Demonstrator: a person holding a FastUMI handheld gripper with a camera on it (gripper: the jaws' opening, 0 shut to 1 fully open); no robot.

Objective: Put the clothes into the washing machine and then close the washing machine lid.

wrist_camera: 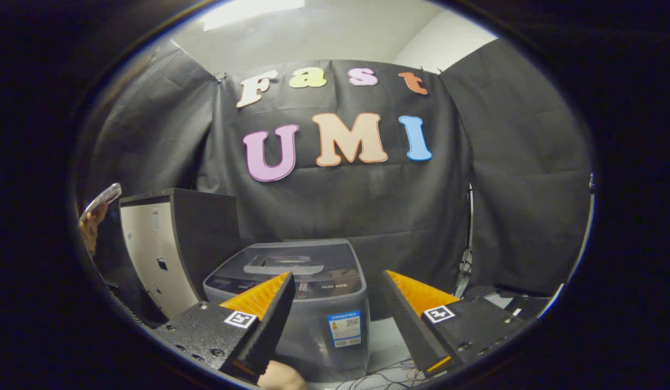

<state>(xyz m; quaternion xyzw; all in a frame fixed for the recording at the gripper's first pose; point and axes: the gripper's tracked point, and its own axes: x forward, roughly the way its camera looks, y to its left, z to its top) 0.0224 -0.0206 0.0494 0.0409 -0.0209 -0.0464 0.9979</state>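
With nothing held, I read it so:
Jaws: gripper (337,281) spread wide, empty.
Washing machine (291,281): straight ahead, just beyond the tips, lid (285,265) down.

My gripper (337,284) has two long wedge-shaped fingers (270,319) with ribbed, saw-toothed faces, and they stand wide apart with nothing between them. Each finger is mounted on a flat black block (205,330) fastened with dark round screws. Each block bears one small square black-and-white marker tag (240,319). A bare part of my hand (280,376) shows under the left finger.
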